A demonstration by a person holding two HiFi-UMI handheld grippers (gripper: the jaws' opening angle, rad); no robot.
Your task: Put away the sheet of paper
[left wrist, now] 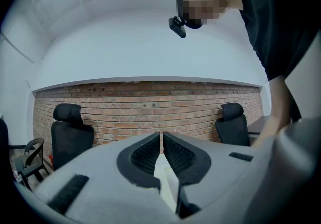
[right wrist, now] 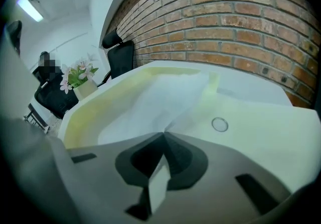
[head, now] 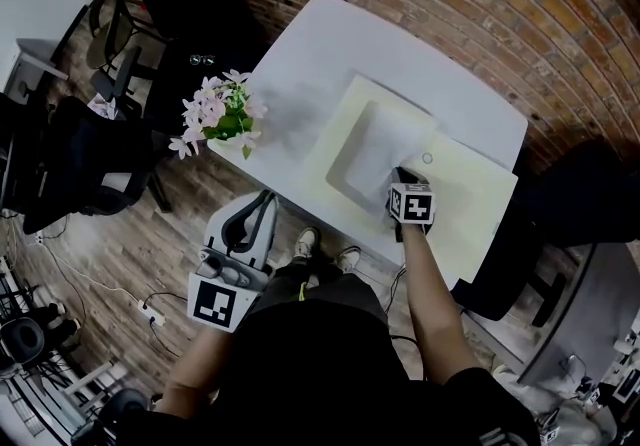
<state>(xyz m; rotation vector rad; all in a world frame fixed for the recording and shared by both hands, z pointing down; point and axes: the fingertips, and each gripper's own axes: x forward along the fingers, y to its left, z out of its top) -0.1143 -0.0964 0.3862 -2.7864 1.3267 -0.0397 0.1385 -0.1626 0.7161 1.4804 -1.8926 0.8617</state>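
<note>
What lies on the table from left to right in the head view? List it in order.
Flowers → sheet of paper → round fastener, set in the pale yellow folder. The right gripper, shut on the sheet of paper, overlaps it, so it is left out.

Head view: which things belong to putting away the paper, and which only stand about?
Belong to the job: sheet of paper, pinched in the shut right gripper; open pale yellow folder under it.
Just about: flower pot, black chair, the shut, empty left gripper.
</note>
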